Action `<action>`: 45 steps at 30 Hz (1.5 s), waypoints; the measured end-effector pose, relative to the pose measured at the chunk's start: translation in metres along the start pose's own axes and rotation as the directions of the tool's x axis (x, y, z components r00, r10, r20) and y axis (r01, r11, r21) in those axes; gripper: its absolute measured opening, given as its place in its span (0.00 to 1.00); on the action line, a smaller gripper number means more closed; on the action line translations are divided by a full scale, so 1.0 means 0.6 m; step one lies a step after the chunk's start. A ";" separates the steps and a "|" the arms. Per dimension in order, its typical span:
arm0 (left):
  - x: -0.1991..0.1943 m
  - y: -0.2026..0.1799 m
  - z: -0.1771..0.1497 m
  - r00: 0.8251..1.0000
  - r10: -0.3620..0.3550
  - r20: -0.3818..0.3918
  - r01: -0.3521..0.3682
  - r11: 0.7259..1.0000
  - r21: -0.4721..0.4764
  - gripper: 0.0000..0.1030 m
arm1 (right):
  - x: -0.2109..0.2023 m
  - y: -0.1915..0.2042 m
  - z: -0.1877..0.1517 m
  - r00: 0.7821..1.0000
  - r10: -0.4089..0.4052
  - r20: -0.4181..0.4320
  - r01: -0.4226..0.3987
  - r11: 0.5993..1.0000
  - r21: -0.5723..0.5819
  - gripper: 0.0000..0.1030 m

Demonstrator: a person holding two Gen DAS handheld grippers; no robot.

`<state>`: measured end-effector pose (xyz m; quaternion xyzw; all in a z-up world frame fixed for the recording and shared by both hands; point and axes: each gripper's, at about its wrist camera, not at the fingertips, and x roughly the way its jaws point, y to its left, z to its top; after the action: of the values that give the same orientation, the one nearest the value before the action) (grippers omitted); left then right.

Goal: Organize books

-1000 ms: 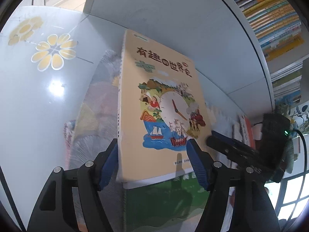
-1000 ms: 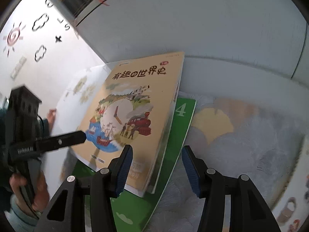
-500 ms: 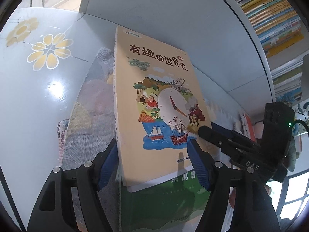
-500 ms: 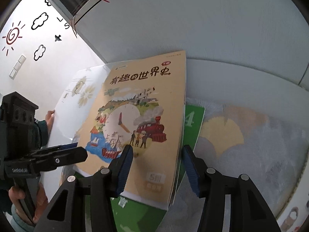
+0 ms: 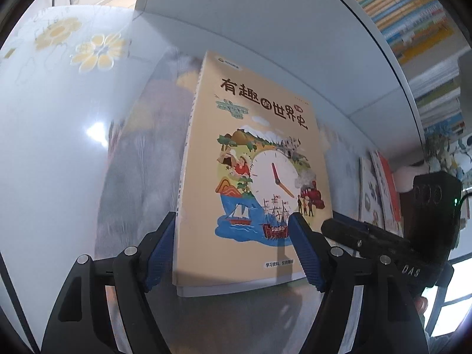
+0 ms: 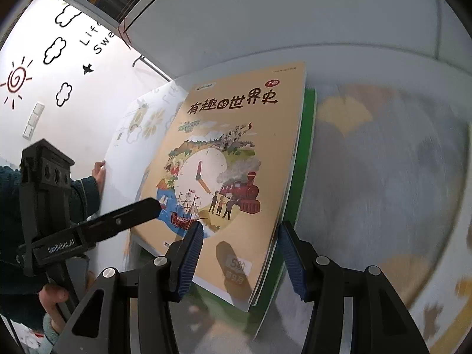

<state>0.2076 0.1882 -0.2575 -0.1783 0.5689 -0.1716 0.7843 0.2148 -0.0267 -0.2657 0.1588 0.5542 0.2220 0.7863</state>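
The tan book [image 5: 250,177] lies flat on the green book [image 6: 298,183], on the patterned table mat [image 6: 383,162], below the white shelf. Your left gripper [image 5: 230,250] straddles its near edge; its jaws have just been opening and press nothing. Your right gripper [image 6: 239,259] brackets the near right corner at medium width, likewise gripping nothing, probably to square the stack.
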 end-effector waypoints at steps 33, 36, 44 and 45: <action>-0.100 -0.428 -0.238 0.961 -0.224 -0.160 0.271 0.869 0.414 0.79 | -0.357 -0.154 -0.454 0.989 0.016 0.144 -0.077 0.900 0.429 0.54; -0.049 -0.520 -0.268 0.934 -0.247 -0.259 0.347 0.803 0.484 0.79 | -0.436 -0.194 -0.491 0.974 -0.095 0.207 -0.011 0.889 0.458 0.54; 0.123 -0.698 -0.314 0.801 -0.238 -0.549 0.510 0.751 0.419 0.79 | -0.595 -0.353 -0.602 0.874 -0.358 0.329 0.063 0.754 0.654 0.54; 0.144 -0.706 -0.315 0.773 -0.257 -0.579 0.533 0.759 0.374 0.79 | -0.602 -0.372 -0.612 0.867 -0.377 0.327 0.066 0.736 0.674 0.54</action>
<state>0.0245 -0.2401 -0.1829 -0.0302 0.6285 -0.5256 0.5726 -0.1961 -0.4052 -0.2098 0.3948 0.4176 -0.1214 0.8093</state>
